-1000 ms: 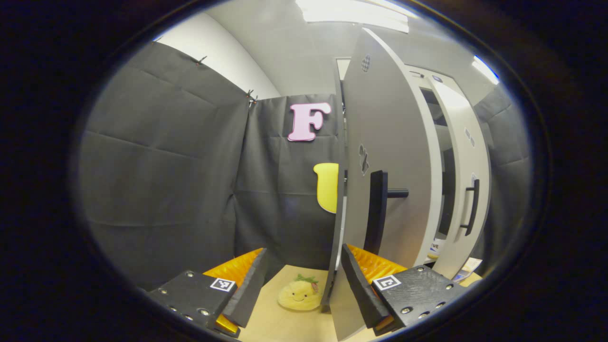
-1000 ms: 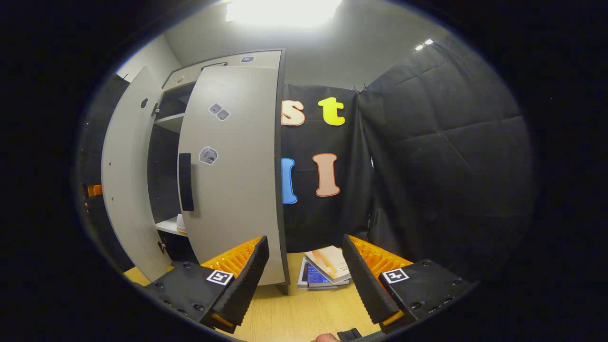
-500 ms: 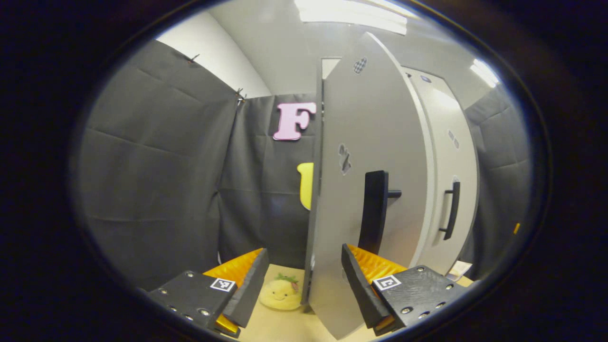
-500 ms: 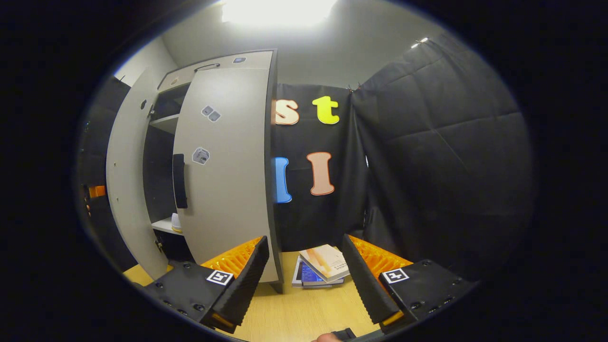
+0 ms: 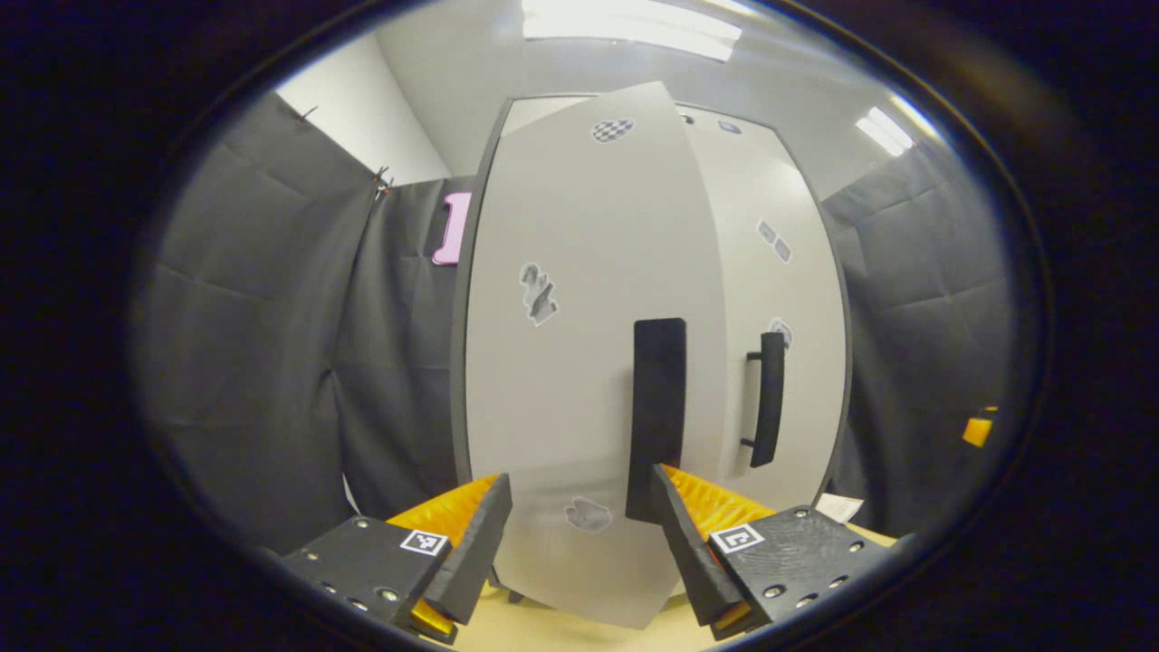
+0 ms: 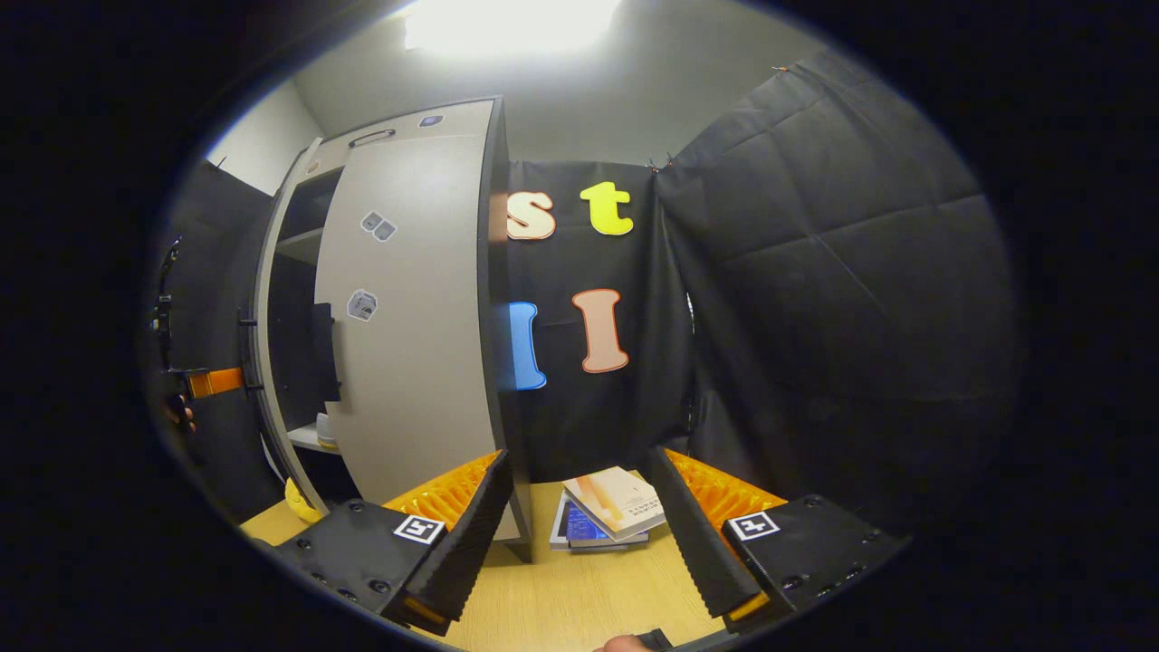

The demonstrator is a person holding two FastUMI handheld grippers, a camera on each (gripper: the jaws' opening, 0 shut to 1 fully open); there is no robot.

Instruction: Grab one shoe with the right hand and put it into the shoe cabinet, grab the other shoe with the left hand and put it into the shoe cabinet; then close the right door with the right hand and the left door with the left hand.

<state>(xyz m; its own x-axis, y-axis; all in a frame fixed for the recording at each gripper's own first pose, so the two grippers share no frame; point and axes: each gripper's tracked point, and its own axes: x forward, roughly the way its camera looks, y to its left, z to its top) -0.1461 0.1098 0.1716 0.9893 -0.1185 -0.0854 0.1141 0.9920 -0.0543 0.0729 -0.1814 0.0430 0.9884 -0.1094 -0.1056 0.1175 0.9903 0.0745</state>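
In the left gripper view the grey cabinet's left door (image 5: pixel 579 344) faces me close up, swung nearly shut, its black handle (image 5: pixel 658 407) just above my right finger. My left gripper (image 5: pixel 579 534) is open, its fingers straddling the door's lower face. Beside it stands the right door (image 5: pixel 779 299) with its own handle (image 5: pixel 770 398). In the right gripper view my right gripper (image 6: pixel 579 534) is open and empty above the wooden table (image 6: pixel 579 598), clear of the right door (image 6: pixel 407 317). A dark gap between the doors shows a shelf with a pale shoe (image 6: pixel 323 429).
A stack of books (image 6: pixel 602 514) lies on the table ahead of the right gripper, by the cabinet's corner. A yellow plush toy (image 6: pixel 297 503) peeks out at the cabinet's foot. A hand with the other gripper (image 6: pixel 204 382) shows at the far left.
The left door has swung from edge-on to nearly shut, with my left gripper following it. The plush toy has dropped out of the left gripper view. The right gripper has barely shifted.
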